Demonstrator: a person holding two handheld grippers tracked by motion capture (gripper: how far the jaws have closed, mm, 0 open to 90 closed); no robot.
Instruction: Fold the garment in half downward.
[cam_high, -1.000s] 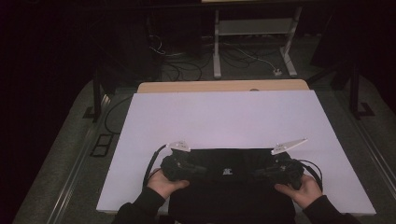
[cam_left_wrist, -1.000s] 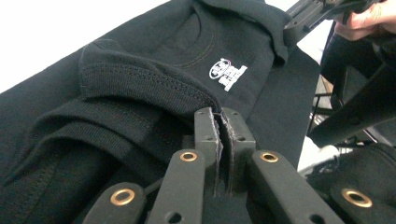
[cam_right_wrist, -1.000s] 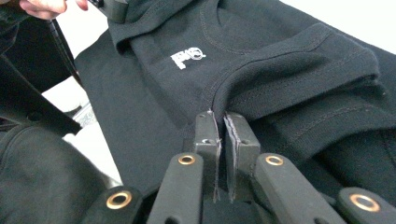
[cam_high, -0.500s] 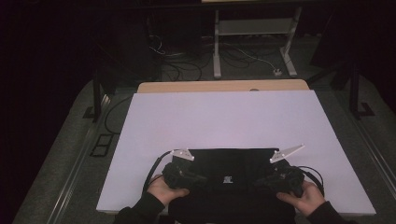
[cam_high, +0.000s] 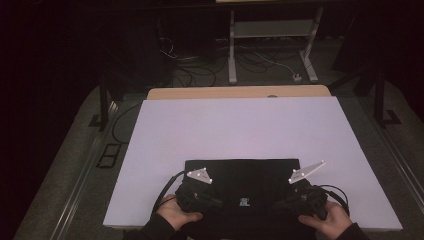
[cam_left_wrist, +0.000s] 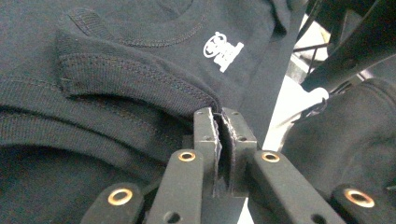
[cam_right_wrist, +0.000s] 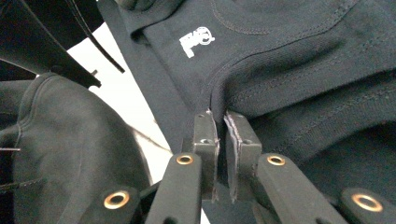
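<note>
High view: a black garment (cam_high: 245, 187) lies folded flat at the near edge of the white table (cam_high: 240, 125), its far hem straight and its near part running off toward the person. The left gripper (cam_high: 197, 192) sits at the garment's left near corner and the right gripper (cam_high: 302, 195) at its right near corner, each held by a hand (cam_high: 175, 215) coming in from below, with a grey three-cornered plate on top of each.

In the left gripper view the two black jaws stand pressed together with a fold of the dark cloth (cam_left_wrist: 140, 88) pinched between them, just below a stitched hem; a small white logo (cam_left_wrist: 224, 49) shows on the fabric beyond. In the right gripper view the jaws are likewise clenched on a seamed edge of the same garment (cam_right_wrist: 289, 70), and the white logo (cam_right_wrist: 196, 41) sits up and to the left of them. How much cloth lies inside each pinch is hard to judge, since the fabric is dark throughout.
</note>
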